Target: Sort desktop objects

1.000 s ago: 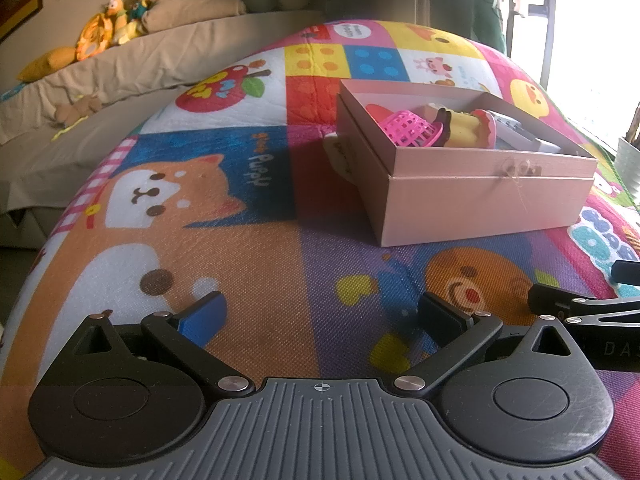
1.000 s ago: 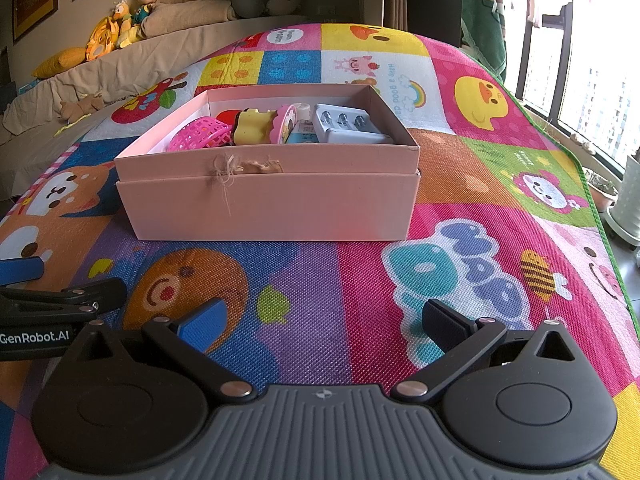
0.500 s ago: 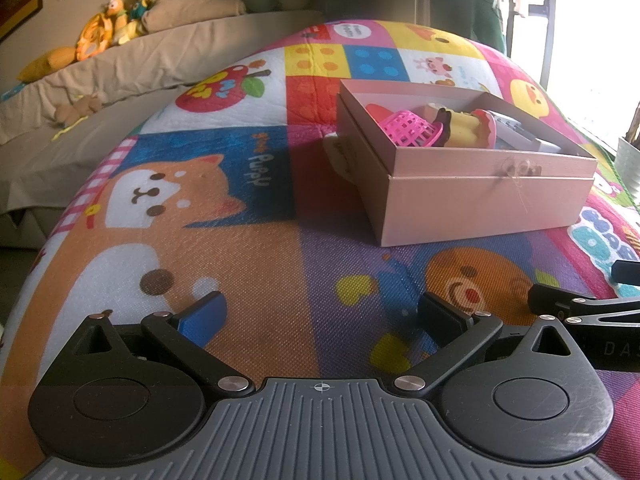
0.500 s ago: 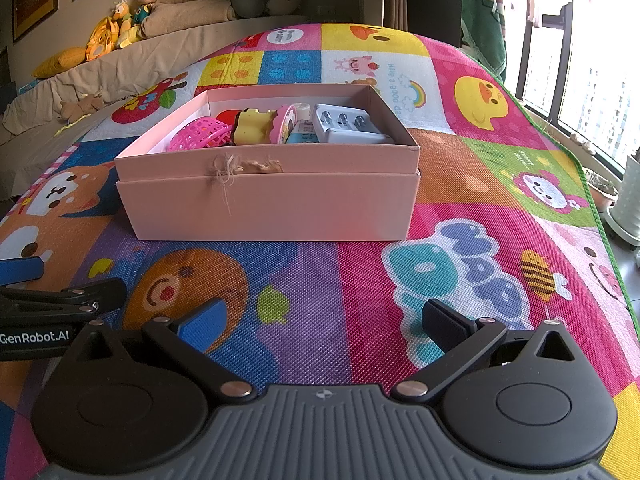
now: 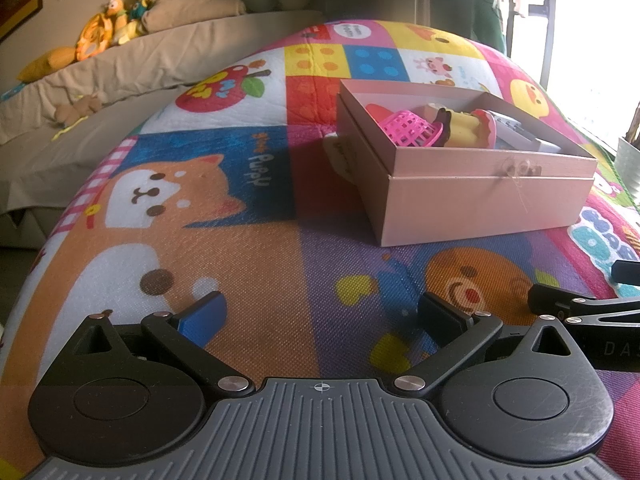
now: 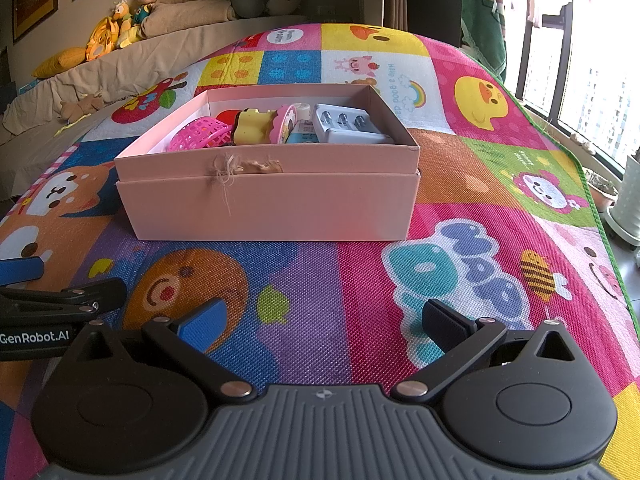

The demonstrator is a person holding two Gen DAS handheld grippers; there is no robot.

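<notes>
The left gripper (image 5: 320, 314) sits low over the play mat (image 5: 240, 248) with its jaws spread wide and nothing between them; the right gripper (image 6: 322, 316) is parted just as wide and equally empty. Each shows at the edge of the other's view — the right one at about 3 o'clock in the left wrist view, the left one at about 9 o'clock in the right wrist view.

Ahead of the right gripper, at 12 o'clock, stands the pink box (image 6: 272, 208), lid off, resting on the mat. Its long axis runs left to right across that view, one long side facing the camera with a frayed string knot (image 6: 226, 168) on the rim. From the left gripper the box lies toward 1 o'clock, seen corner-on.

Inside, from left to right in the right wrist view: a pink mesh basket (image 6: 200, 140) tipped on its side, a yellow toy (image 6: 256, 126) lying flat with its frilled pink end pointing right, and a white battery charger (image 6: 348, 126) against the right wall. A small blue-labelled item (image 6: 302, 134) is wedged between toy and charger — what it is cannot be told.
</notes>
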